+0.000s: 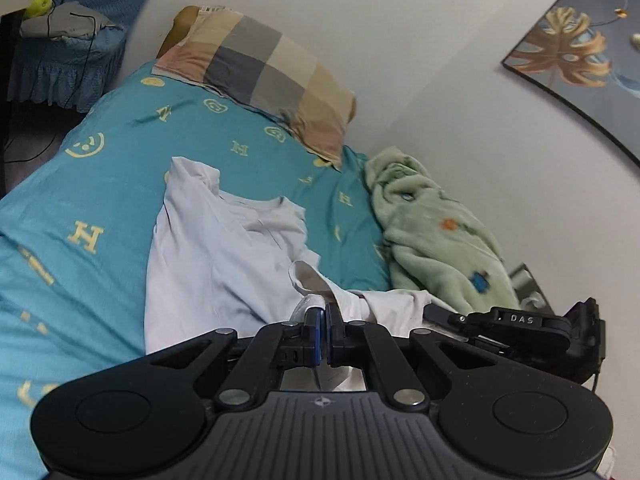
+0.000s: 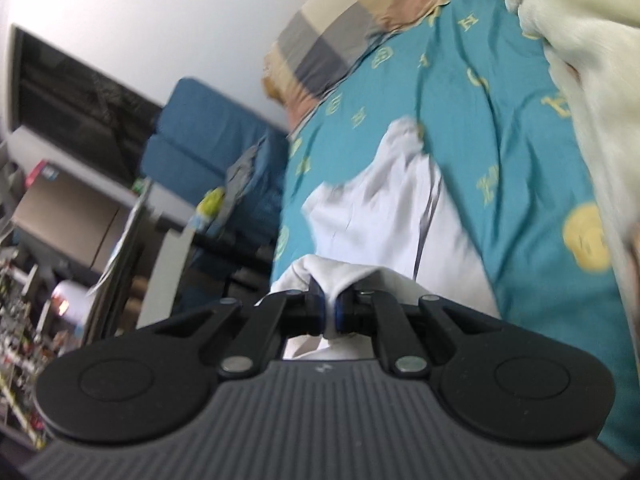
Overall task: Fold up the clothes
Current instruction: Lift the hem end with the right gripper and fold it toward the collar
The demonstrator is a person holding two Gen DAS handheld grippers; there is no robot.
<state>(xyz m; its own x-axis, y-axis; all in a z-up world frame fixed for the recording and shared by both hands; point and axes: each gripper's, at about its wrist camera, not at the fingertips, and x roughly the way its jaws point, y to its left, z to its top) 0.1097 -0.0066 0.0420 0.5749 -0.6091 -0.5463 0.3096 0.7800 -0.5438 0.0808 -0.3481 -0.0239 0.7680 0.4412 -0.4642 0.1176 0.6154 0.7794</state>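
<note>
A white T-shirt [image 1: 208, 248] lies spread on a teal bed sheet [image 1: 80, 184], neck opening toward the pillow. My left gripper [image 1: 323, 312] is shut on a fold of the shirt's near edge. My right gripper [image 2: 329, 304] is shut on another bunched part of the same shirt [image 2: 384, 208], which stretches away from it over the sheet [image 2: 500, 128]. The right gripper's black body [image 1: 520, 328] shows at the right in the left wrist view.
A checked pillow [image 1: 260, 68] lies at the head of the bed. A green fleece blanket [image 1: 432, 236] is heaped along the wall side. A blue chair [image 2: 200, 136], boxes and shelves stand beside the bed. A framed picture [image 1: 580, 52] hangs on the wall.
</note>
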